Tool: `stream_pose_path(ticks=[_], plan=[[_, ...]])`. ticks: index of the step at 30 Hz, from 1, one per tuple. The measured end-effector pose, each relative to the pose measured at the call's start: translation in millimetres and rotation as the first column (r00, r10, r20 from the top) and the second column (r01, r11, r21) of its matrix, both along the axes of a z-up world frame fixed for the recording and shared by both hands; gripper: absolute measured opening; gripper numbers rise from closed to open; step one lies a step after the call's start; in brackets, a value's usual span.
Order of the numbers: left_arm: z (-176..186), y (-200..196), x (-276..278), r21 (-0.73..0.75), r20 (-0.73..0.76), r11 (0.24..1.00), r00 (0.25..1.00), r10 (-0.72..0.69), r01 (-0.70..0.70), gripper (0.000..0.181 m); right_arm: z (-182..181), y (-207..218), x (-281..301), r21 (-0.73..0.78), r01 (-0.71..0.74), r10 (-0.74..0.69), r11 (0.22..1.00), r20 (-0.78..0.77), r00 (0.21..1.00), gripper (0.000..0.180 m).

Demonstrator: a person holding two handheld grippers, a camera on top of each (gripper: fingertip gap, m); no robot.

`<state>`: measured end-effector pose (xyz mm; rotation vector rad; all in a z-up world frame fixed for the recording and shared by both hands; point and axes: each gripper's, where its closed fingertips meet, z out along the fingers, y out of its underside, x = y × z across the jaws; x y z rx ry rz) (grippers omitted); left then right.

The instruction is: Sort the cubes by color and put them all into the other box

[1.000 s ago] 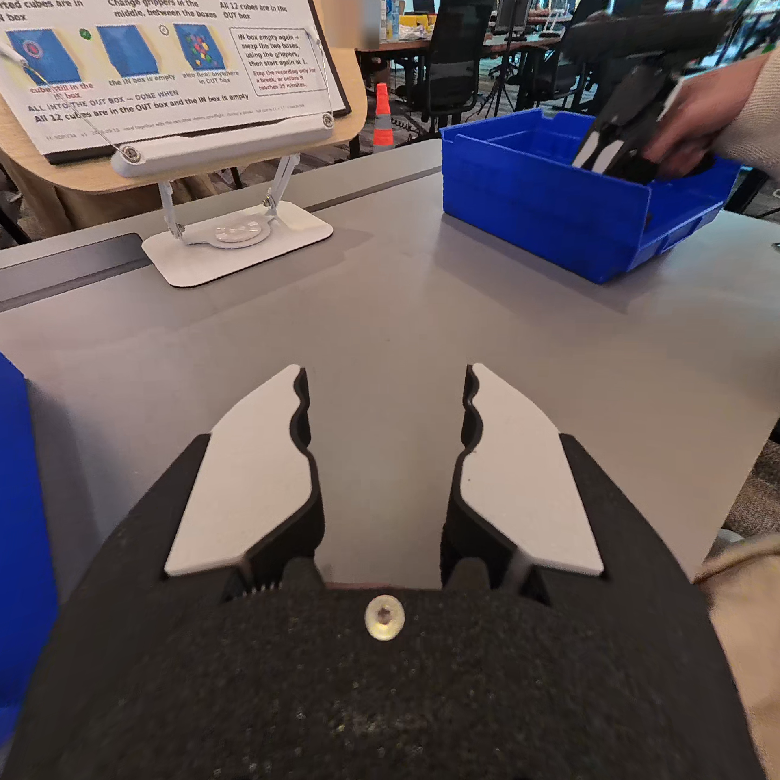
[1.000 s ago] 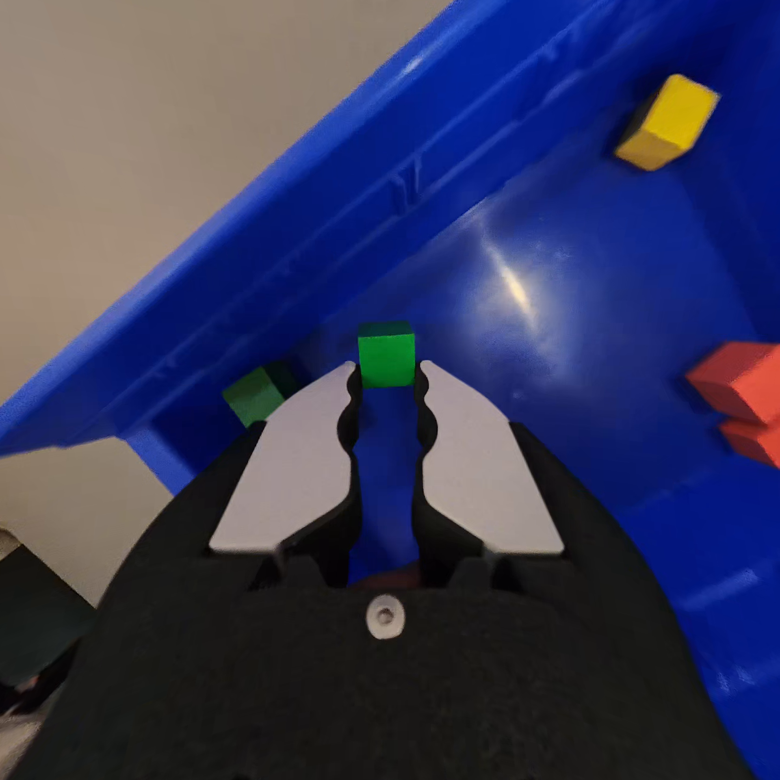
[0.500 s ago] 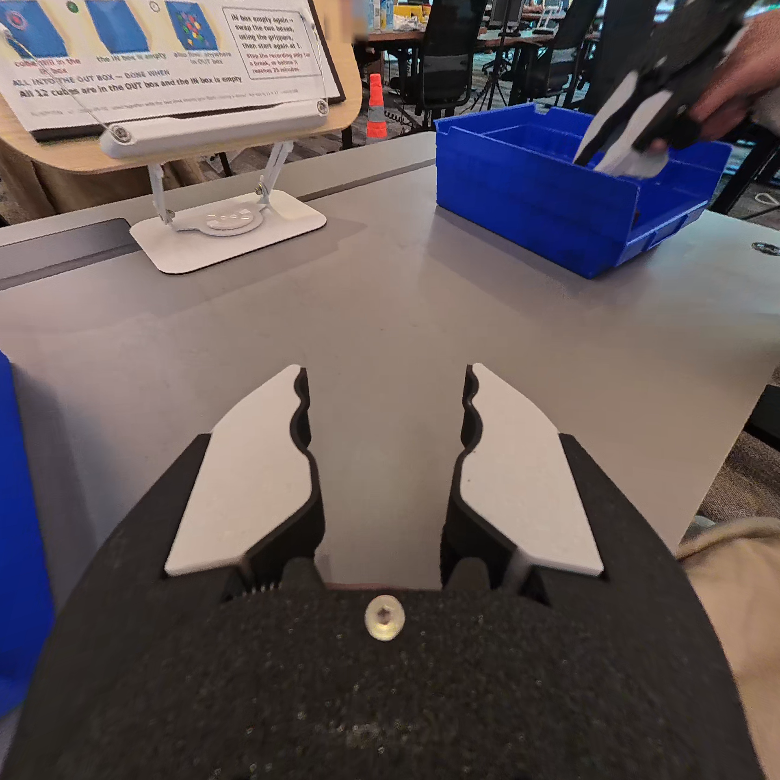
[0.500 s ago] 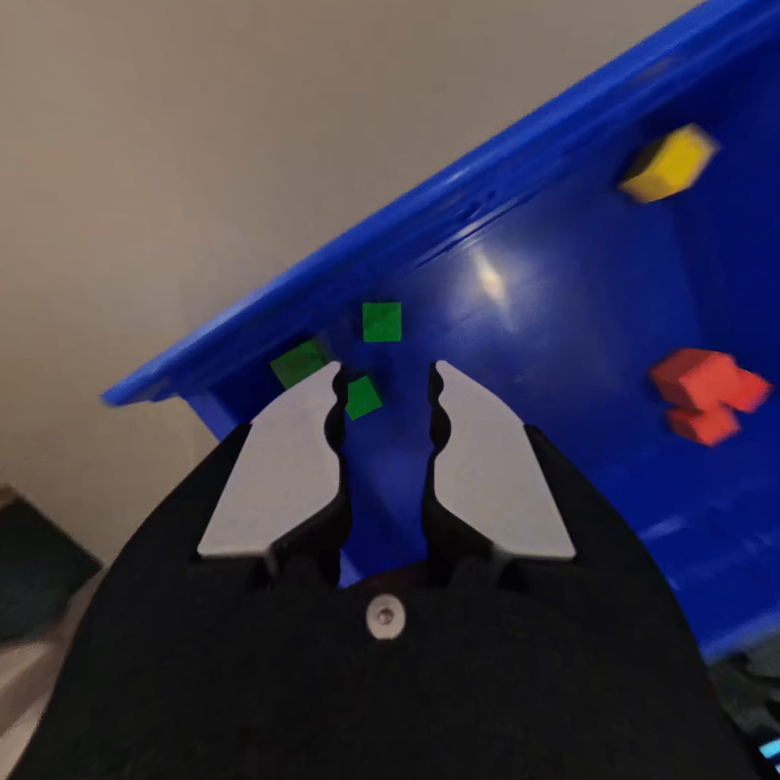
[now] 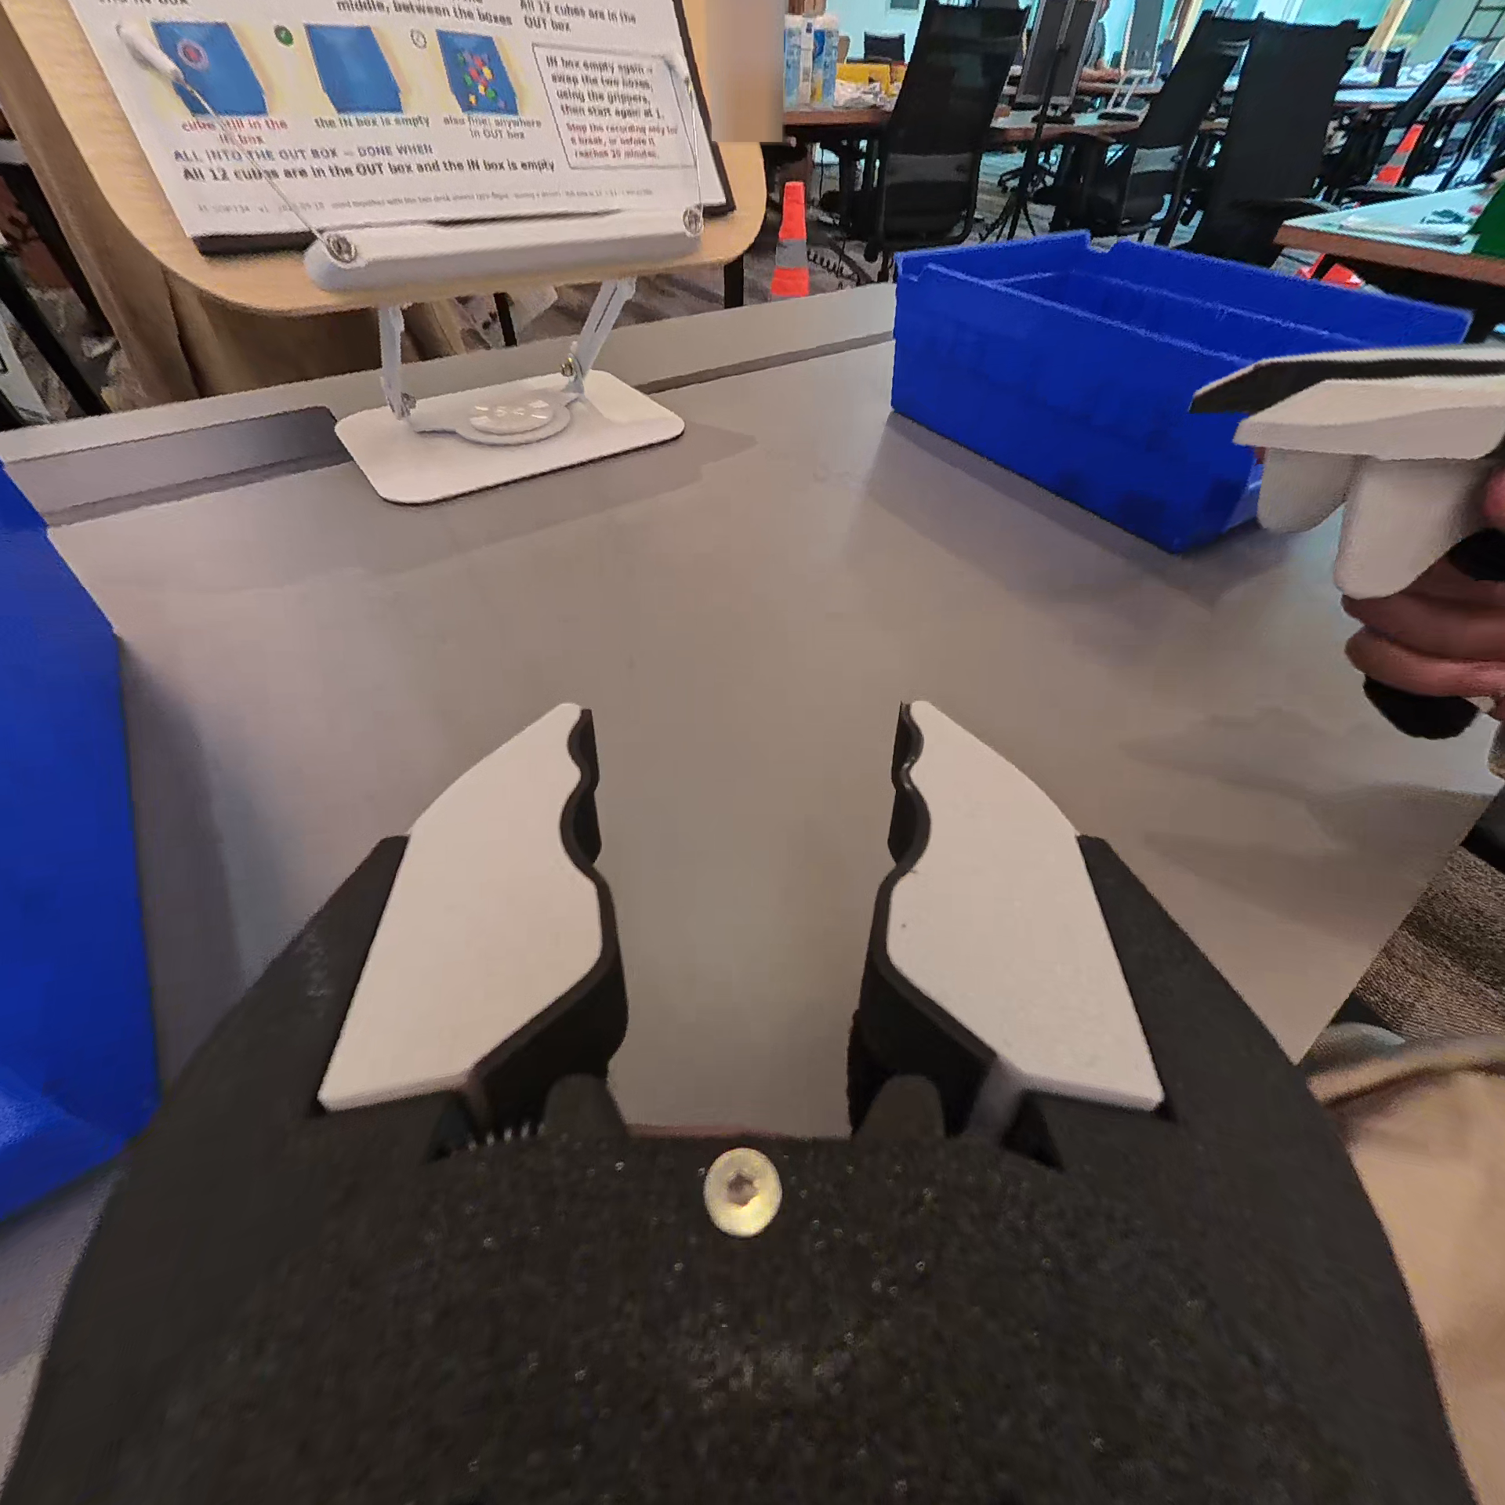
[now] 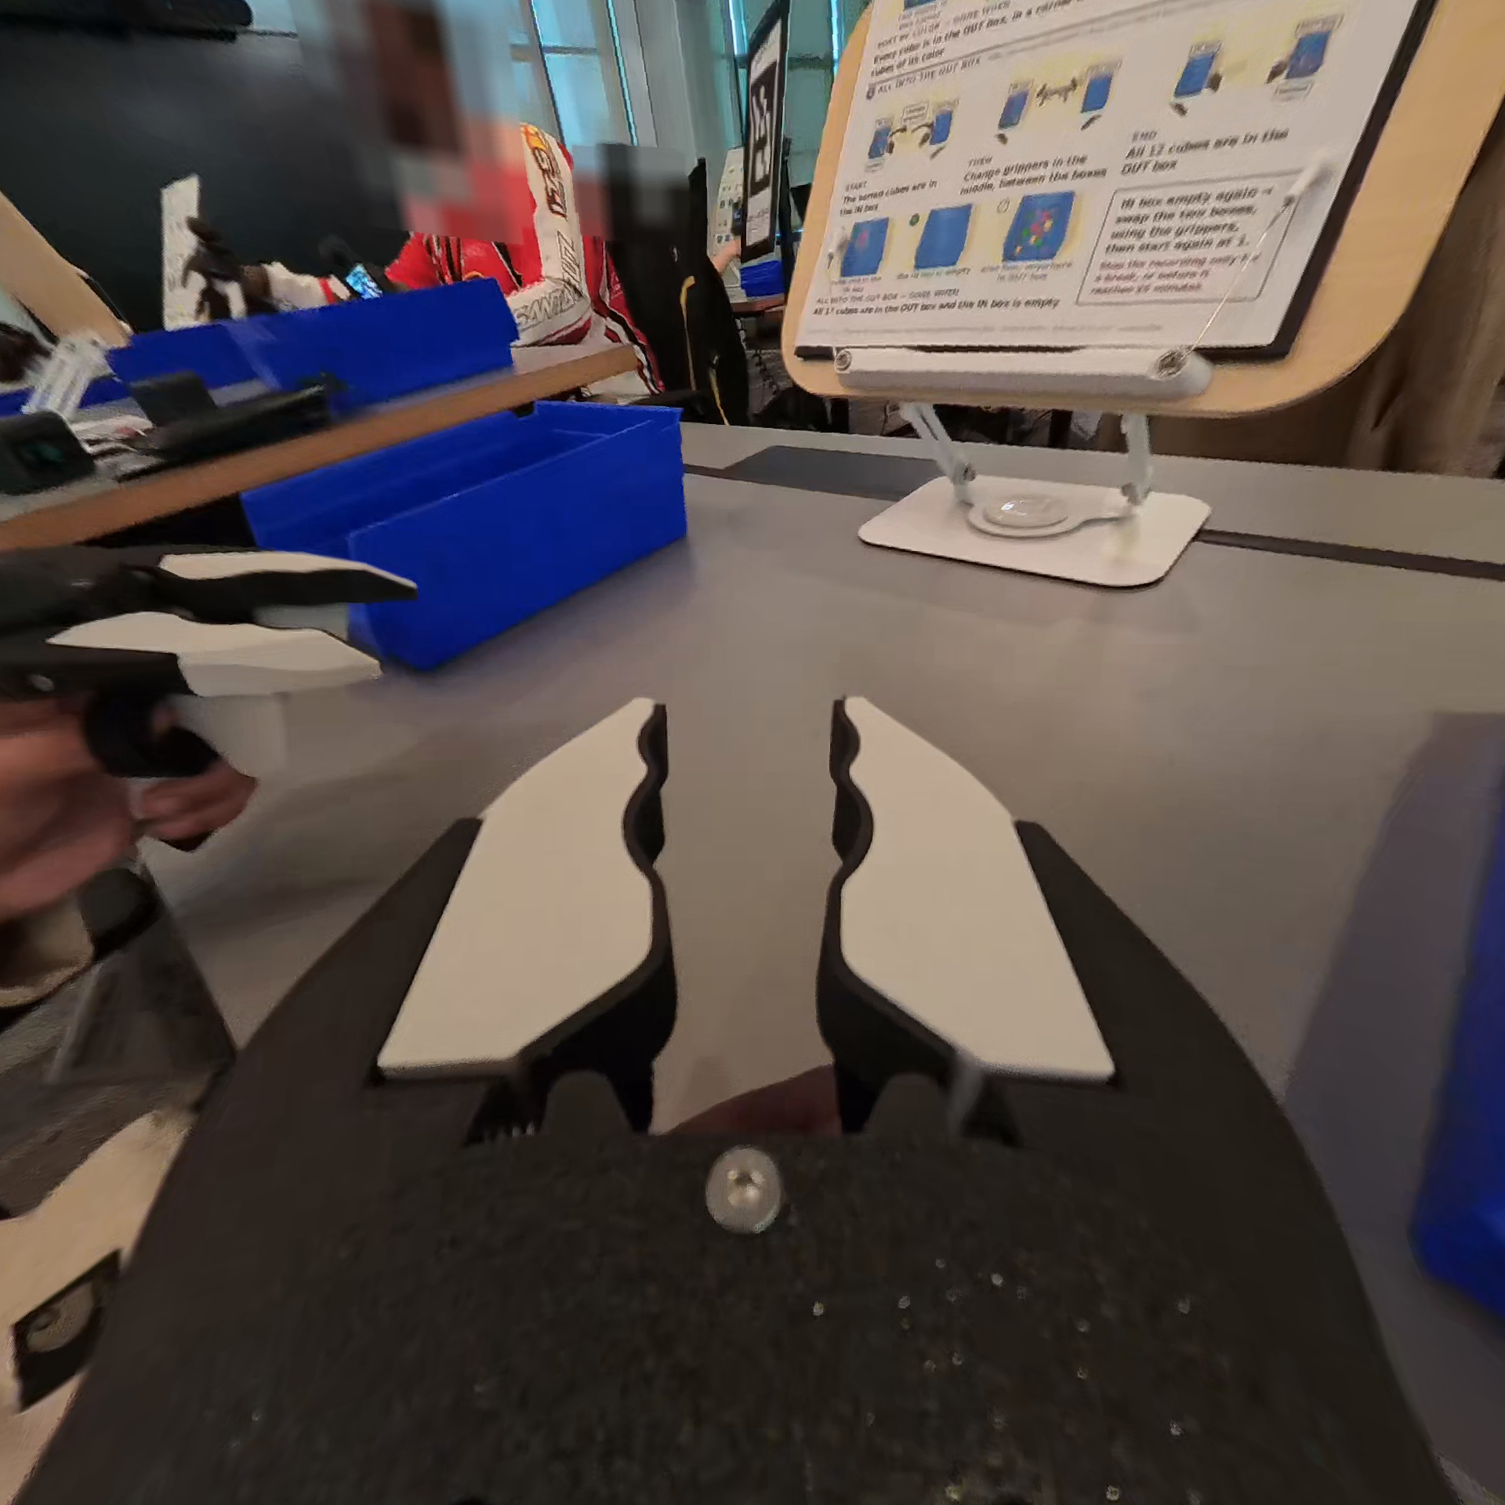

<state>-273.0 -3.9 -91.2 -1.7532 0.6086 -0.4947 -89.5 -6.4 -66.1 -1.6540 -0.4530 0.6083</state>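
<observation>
No cube shows in either view. My left gripper (image 5: 741,717) is open and empty, low over the grey table (image 5: 733,570). My right gripper (image 6: 749,717) is open and empty over the middle of the table. Each also shows in the other's view: the right gripper (image 5: 1221,415) at the right, held by a hand, and the left gripper (image 6: 395,625) at the left. One blue box (image 5: 1099,391) stands at the back right, and it shows at the right edge of the right wrist view (image 6: 1466,1059). The other blue box (image 6: 505,521) stands at the left, cut off in the left wrist view (image 5: 57,814).
A white stand (image 5: 505,423) holding an instruction sheet stands at the back middle of the table; it also shows in the right wrist view (image 6: 1034,521). The table's near edge runs at the lower right (image 5: 1344,961). Other desks, chairs, an orange cone (image 5: 790,244) and people lie beyond.
My right gripper let go of the green cube inside the right box, lifted out and swung to the middle of the table. My left gripper has barely moved.
</observation>
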Motion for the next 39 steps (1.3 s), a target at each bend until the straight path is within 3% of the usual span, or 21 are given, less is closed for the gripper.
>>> stream_pose_path(ticks=[2, 7, 15, 17, 20, 22, 25, 29, 39], plan=[[-7, 1, 0, -0.031, -0.005, 1.0, 1.0, 0.006, -0.006, 0.068, -6, -4, -8, -0.032, -0.029, 0.028, 0.999, -0.036, 0.999, 0.039], [-14, 2, -3, -0.079, 0.013, 0.997, 1.0, 0.005, -0.004, 0.068, -26, -6, -18, -0.015, -0.027, 0.028, 1.0, 0.094, 0.995, 0.039], [-6, -4, -21, -0.131, 0.014, 0.991, 1.0, -0.011, 0.012, 0.07, -26, -13, -26, -0.022, -0.068, 0.07, 0.997, 0.105, 0.992, 0.037], [5, -3, -51, -0.134, -0.09, 0.991, 0.996, 0.008, -0.021, 0.065, -22, -15, -26, -0.022, -0.079, 0.081, 0.997, 0.096, 0.992, 0.037], [36, 23, -136, -0.088, -0.288, 0.973, 0.94, 0.181, -0.214, 0.056, -17, -18, -25, -0.02, -0.098, 0.1, 0.995, 0.071, 0.992, 0.034], [38, 44, -189, -0.164, -0.448, 0.94, 0.872, 0.2, -0.299, 0.06, -19, -18, -27, -0.04, -0.12, 0.123, 0.992, 0.057, 0.991, 0.033], [8, 71, -252, -0.326, -0.646, 0.854, 0.755, 0.111, -0.405, 0.065, -27, -19, -32, -0.068, -0.148, 0.153, 0.987, 0.07, 0.986, 0.033], [-39, 88, -279, -0.557, -0.633, 0.715, 0.773, -0.036, -0.423, 0.064, -33, -24, -37, -0.064, -0.176, 0.182, 0.982, 0.112, 0.977, 0.032], [-77, 92, -308, -0.629, -0.7, 0.542, 0.709, -0.084, -0.557, 0.057, -43, -28, -44, -0.1, -0.23, 0.24, 0.968, 0.106, 0.965, 0.029]])
